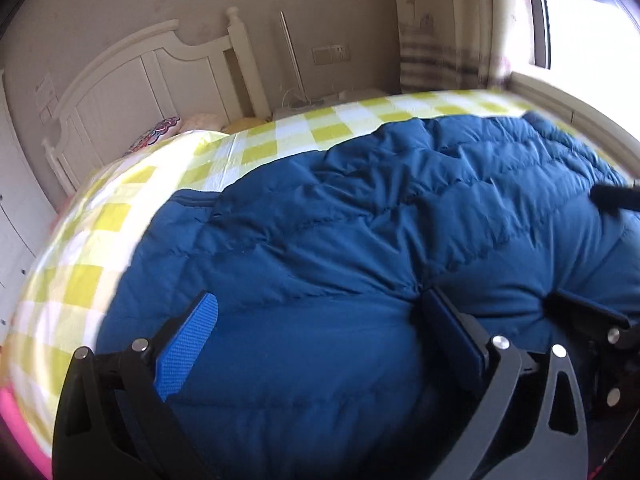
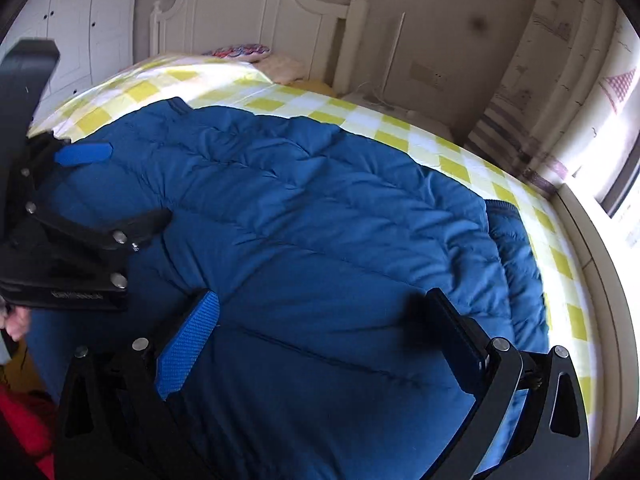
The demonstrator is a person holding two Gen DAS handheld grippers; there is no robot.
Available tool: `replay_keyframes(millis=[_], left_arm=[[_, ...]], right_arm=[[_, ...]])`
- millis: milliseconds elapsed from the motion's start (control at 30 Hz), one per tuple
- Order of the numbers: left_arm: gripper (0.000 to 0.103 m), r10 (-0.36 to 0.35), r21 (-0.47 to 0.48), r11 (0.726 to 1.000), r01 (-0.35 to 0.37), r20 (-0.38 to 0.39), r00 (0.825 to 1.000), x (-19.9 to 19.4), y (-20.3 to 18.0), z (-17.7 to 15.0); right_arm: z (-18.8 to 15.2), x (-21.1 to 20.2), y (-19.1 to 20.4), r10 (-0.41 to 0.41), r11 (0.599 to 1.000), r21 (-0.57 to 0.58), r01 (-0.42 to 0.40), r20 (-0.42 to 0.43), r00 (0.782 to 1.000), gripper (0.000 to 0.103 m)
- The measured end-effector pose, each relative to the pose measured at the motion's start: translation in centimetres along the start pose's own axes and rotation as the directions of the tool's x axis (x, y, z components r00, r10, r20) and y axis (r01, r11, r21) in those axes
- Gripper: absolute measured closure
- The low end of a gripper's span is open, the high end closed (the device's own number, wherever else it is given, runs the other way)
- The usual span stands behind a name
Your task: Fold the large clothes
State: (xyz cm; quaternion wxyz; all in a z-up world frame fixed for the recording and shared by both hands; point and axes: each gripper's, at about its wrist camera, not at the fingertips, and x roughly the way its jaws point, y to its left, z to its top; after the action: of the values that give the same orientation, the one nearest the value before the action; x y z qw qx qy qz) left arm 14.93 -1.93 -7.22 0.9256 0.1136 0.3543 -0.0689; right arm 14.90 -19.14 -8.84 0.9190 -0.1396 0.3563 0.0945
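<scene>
- Nearest us, our right gripper (image 2: 320, 332) stands with jaws spread wide, its blue ridged pad (image 2: 188, 344) clear of the cloth.
- Our left gripper (image 1: 324, 332) is likewise released, nothing pinched.
- The puffy quilted blue jacket (image 2: 304, 208) lies flat across the bed.
- Under it, a yellow-and-white checked sheet (image 2: 400, 128).
- Beyond, a white curved wooden headboard (image 2: 256, 12).

The coat (image 2: 304, 216) runs off the bottom edge in both views. The bed's (image 1: 80, 280) left side is smeared with blur. Only fingertips (image 2: 16, 322) of a hand show.
</scene>
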Motion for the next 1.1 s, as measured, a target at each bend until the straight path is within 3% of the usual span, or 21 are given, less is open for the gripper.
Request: replay_keyframes(millis=[100, 233, 300, 367, 433, 467, 533, 567, 733, 867, 933, 1033, 1100], left_arm=[[0.002, -0.057, -0.035, 0.998, 0.055, -0.034, 0.998, 0.4, 1.1, 0.2], [0.002, -0.024, -0.026, 0.999, 0.023, -0.027, 0.999, -1.0, 1.8, -0.3], [0.002, 0.011, -0.047, 0.999, -0.012, -0.001, 1.000, -2.4, 3.5, -0.9], [0.002, 0.090, -0.099, 0.991, -0.089, 0.013, 0.996, -3.2, 6.3, -2.0], [0.002, 0.142, -0.151, 0.978, -0.143, -0.015, 0.990, -2.5, 8.8, -3.3], [0.002, 0.128, -0.176, 0.976, -0.132, -0.030, 0.991, -1.9, 9.8, -3.9], [0.002, -0.004, -0.282, 0.959, -0.005, -0.030, 1.000, -1.0, 11.8, -5.1], [0.002, -0.015, -0.298, 0.954, 0.005, -0.031, 0.999, -0.9, 12.0, -5.2], [0.003, 0.092, -0.238, 0.966, -0.103, -0.057, 0.994, -1.9, 10.2, -4.2], [0.003, 0.069, -0.224, 0.972, -0.066, 0.004, 0.998, -5.0, 8.3, -3.8], [0.003, -0.019, -0.172, 0.985, 0.025, 0.038, 0.999, -6.3, 6.1, -3.8], [0.002, -0.028, -0.066, 0.997, 0.036, 0.122, 0.992, -7.8, 2.4, -4.0], [0.002, -0.036, 0.027, 0.999, 0.034, 0.090, 0.995, -6.8, -0.3, -4.4]], right_arm=[[0.0, 0.2, -0.8, 0.037, 0.999, 0.028, -0.037, -0.025, 0.999, 0.005], [0.2, -0.5, -1.8, 0.020, 0.999, 0.027, -0.019, -0.033, 0.999, 0.005], [0.1, -1.5, -3.5, -0.011, 0.997, 0.070, 0.012, -0.017, 1.000, 0.005], [-0.8, -2.8, -6.4, -0.081, 0.985, 0.150, 0.081, -0.005, 0.997, 0.005], [-2.1, -2.8, -9.7, -0.130, 0.960, 0.246, 0.135, -0.037, 0.991, 0.005], [-2.8, -2.4, -10.8, -0.138, 0.950, 0.275, 0.149, -0.058, 0.989, 0.005], [-4.6, -1.1, -13.0, -0.014, 0.921, 0.387, 0.034, -0.054, 0.998, 0.005], [-5.0, -0.9, -13.4, 0.009, 0.909, 0.416, 0.012, -0.048, 0.999, 0.005], [-3.3, -2.5, -10.8, -0.114, 0.942, 0.311, 0.128, -0.064, 0.991, 0.005], [-2.6, -5.8, -6.3, -0.020, 0.977, 0.212, 0.008, 0.054, 0.998, 0.005], [-2.5, -6.8, -3.2, 0.028, 0.990, 0.135, -0.039, 0.078, 0.997, 0.005], [-3.1, -6.3, 1.6, 0.098, 0.995, 0.026, -0.100, 0.072, 0.993, 0.005], [-3.7, -4.7, 4.1, 0.051, 0.999, -0.012, -0.051, 0.050, 0.997, 0.004]])
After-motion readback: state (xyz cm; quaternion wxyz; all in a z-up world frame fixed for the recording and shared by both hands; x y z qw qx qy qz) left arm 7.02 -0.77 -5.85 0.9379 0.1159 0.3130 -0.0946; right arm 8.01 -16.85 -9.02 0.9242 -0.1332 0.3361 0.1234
